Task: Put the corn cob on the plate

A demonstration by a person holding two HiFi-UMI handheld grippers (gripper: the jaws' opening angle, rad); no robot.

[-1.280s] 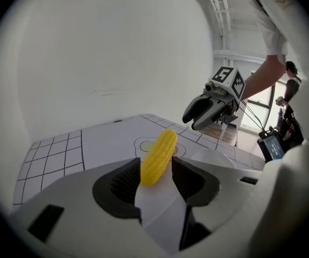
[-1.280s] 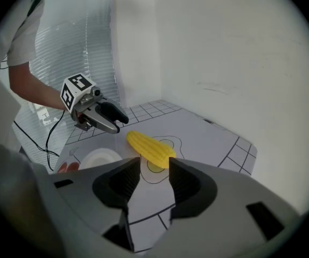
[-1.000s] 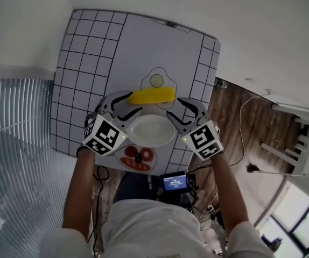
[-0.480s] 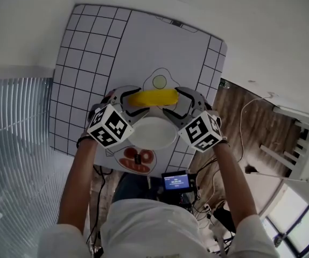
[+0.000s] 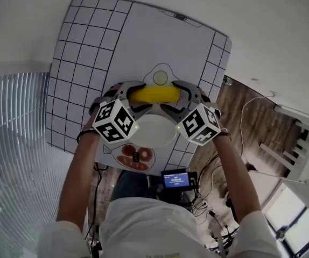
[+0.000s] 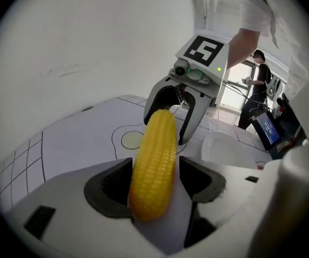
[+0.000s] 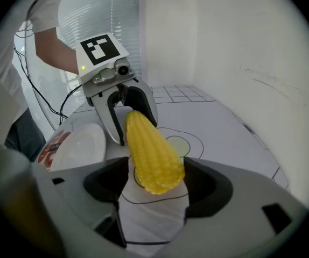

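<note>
Both grippers have closed in on the cob since a second ago, when they flanked the plate with their tips short of it; now each has one end of the cob between its jaws.

The left gripper has its jaws spread wide, and the blunt end of the corn cob fills nearly all the space between the pads. One pad meets the kernels and the other stands a sliver off, with no clear squeeze. The right gripper is much the same: its jaws are wide, with the cob's other end sitting between them and the pads just beside its flanks. The two point at each other along the cob's length, and the marker cubes sit nearest the person.

The cob lies crosswise over the lower edge of a fried-egg outline printed on the mat — just beyond the far rim of the white plate, not on it. I cannot tell whether it rests on the mat or is raised a little.

A printed food picture is at the mat's near edge, and beyond that a small lit screen.
</note>
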